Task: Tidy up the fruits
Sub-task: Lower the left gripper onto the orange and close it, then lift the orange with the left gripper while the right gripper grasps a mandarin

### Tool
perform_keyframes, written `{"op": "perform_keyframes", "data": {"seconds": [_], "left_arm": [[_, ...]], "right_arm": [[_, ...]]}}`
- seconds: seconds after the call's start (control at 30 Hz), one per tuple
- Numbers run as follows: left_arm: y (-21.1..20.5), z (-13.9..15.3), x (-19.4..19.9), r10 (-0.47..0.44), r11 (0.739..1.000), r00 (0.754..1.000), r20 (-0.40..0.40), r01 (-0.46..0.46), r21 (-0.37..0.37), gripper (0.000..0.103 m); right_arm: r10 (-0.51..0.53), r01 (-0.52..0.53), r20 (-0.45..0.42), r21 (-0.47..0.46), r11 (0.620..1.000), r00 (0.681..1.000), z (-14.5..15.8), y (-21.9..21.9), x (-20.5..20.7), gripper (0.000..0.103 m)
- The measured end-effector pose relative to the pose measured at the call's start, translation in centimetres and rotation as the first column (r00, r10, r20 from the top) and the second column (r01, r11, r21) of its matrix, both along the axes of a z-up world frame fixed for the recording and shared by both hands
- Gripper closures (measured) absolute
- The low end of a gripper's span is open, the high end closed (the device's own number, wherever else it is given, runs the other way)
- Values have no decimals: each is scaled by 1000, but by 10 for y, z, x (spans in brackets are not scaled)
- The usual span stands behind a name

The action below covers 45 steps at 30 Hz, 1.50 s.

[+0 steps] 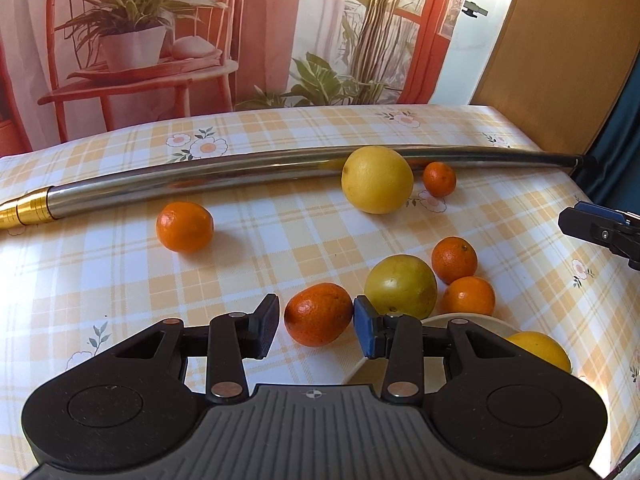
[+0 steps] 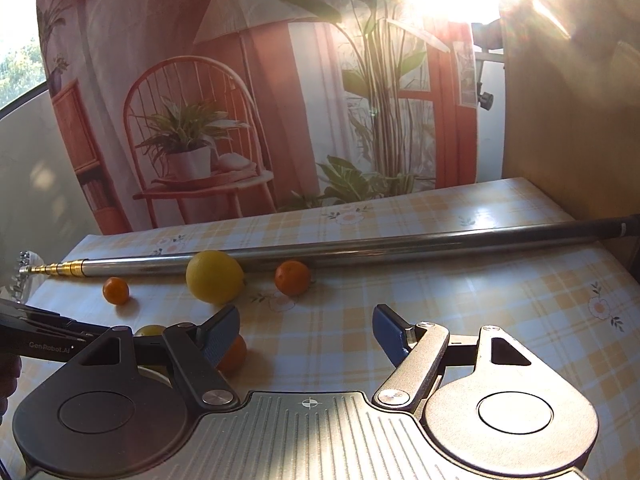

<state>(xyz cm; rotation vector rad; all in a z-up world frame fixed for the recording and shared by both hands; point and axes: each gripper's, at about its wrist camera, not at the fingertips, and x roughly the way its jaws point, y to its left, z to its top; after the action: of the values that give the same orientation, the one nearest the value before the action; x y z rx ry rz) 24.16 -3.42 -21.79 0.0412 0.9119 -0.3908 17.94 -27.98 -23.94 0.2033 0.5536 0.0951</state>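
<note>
Left fingers: the left gripper (image 1: 316,326) has its jaws spread around a mandarin (image 1: 318,314) at lower centre of the left wrist view; the blue pad on the right side touches or nearly touches the peel, while a thin gap shows at the black pad on the left, so it brackets the fruit and does not yet squeeze it.
Right fingers: the right gripper (image 2: 306,334) has its jaws spread wide with only bare tablecloth (image 2: 440,280) between them; it holds nothing.
Left pose: low over the cloth and roughly level, aimed toward the far edge of the table.
Right pose: also low and level; its tip shows at the right edge of the left wrist view, well apart from the fruit cluster.
Near fruit: a greenish-yellow citrus (image 1: 400,286) sits just right of the bracketed mandarin, with two small oranges (image 1: 454,260) (image 1: 468,296) beside it.
Plate: a pale plate (image 1: 472,320) lies at lower right, partly hidden by the gripper, with a yellow fruit (image 1: 540,350) on it.
Far fruit: a large yellow citrus (image 1: 376,180) and a small orange (image 1: 439,179) lie against a metal pole (image 1: 200,184); a lone orange (image 1: 184,227) lies at centre left.
Backdrop: a printed curtain (image 1: 260,32) with chair and plants fills the top.
</note>
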Motion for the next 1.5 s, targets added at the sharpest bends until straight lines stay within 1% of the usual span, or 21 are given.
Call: {"op": "perform_keyframes", "data": {"seconds": [0.1, 0.27, 0.47, 0.57, 0.7, 0.73, 0.77, 0.83, 0.9, 1.07, 1.13, 1.23, 1.3, 1.37, 1.5], "left_arm": [[1, -4, 2, 0, 1000, 1000, -10, 0, -6, 63], [2, -2, 0, 14, 1000, 1000, 12, -14, 8, 64], [9, 14, -15, 25, 999, 996, 85, -28, 41, 64], [18, 22, -23, 61, 998, 992, 107, -64, 28, 64], [29, 31, -34, 123, 992, 982, 140, -126, 10, 64], [29, 33, -37, 138, 990, 979, 150, -141, 10, 64], [30, 34, -39, 150, 988, 976, 157, -153, 9, 64], [32, 36, -45, 173, 985, 971, 167, -175, -3, 64], [33, 39, -49, 189, 982, 967, 170, -189, -17, 64], [38, 44, -56, 223, 975, 959, 174, -219, -42, 64], [40, 45, -58, 233, 972, 958, 170, -228, -49, 64], [39, 43, -61, 241, 971, 956, 166, -237, -47, 64], [37, 41, -63, 240, 971, 958, 158, -236, -45, 64], [35, 39, -64, 231, 973, 961, 154, -226, -46, 64], [34, 36, -65, 220, 975, 964, 151, -215, -48, 64]], "right_arm": [[3, -3, -7, 3, 1000, 1000, 0, 1, 2, 33], [20, -20, -9, -6, 1000, 1000, 1, 5, 4, 33], [20, -20, -7, -7, 1000, 1000, 1, 4, 5, 33], [24, -24, -1, -6, 1000, 1000, 0, 5, 7, 33], [10, -9, 45, -15, 1000, 999, -3, 3, 11, 33], [3, -3, 51, -11, 1000, 999, -5, 1, 14, 34], [-6, 7, 63, -9, 1000, 998, -7, 0, 17, 37], [-25, 26, 107, -13, 1000, 994, -8, -2, 19, 39], [-33, 38, 153, -34, 999, 988, -9, -3, 23, 39], [-15, 39, 197, -115, 993, 980, -17, 2, 47, 39], [-2, 28, 192, -133, 991, 981, -23, 5, 60, 39], [33, -8, 156, -157, 988, 987, -33, 14, 79, 40], [53, -32, 124, -169, 985, 991, -40, 21, 89, 45], [65, -49, 89, -171, 984, 994, -45, 26, 97, 55], [98, -84, 66, -192, 978, 993, -49, 36, 105, 57]]}}
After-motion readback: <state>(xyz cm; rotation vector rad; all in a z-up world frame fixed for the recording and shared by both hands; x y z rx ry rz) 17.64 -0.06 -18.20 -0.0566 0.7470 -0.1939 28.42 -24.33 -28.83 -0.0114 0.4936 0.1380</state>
